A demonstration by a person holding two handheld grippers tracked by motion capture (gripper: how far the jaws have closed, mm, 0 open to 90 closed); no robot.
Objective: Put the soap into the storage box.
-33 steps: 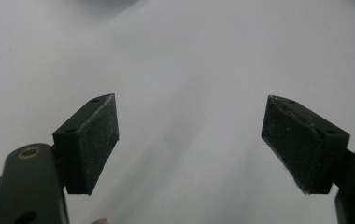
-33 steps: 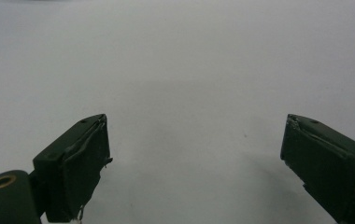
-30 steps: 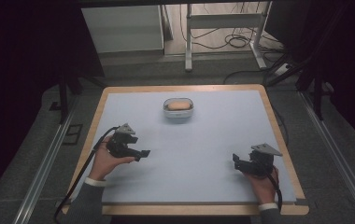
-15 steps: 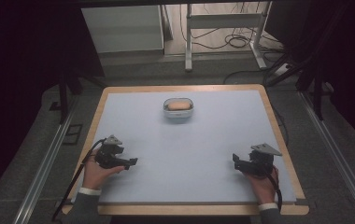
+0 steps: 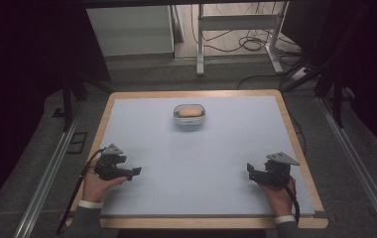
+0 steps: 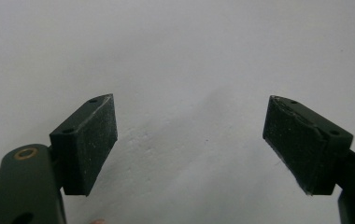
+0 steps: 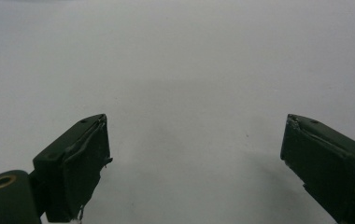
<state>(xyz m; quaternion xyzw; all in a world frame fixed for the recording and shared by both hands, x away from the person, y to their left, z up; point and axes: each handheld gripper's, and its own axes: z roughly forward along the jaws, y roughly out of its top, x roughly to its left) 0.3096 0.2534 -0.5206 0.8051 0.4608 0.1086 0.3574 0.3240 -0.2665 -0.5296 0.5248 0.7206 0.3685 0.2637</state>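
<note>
Bowl [image 5: 190, 116], small, clear-walled w/ rounded corners, sits on far-centre part of table [image 5: 196, 163], just short of far edge; inside it an orange-tan lump [image 5: 190, 112], can't tell what it is. Bowl well apart from both grippers, roughly midway between them across the table. L gripper [image 5: 136, 171] in person's left hand [image 5: 97, 182] at near-left of table, low over the pale blue-grey surface, jaws pointing toward table's middle; cable trails off near-left edge. In left gripper view the L gripper [image 6: 189, 140] has jaws spread wide, have just been opening, nothing betw. them, only bare surface beyond; pads [image 6: 96, 144] dusty, scuffed. R gripper [image 5: 250, 170] in right hand [image 5: 276, 196] at near-right, grey three-cornered plate on top, jaws pointing left toward table's middle. In right gripper view the R gripper [image 7: 196, 158] also has jaws wide apart, nothing held, bare surface ahead; left pad's facing looks frayed at edge. Table rim light wood; dark floor, metal rails either side.
</note>
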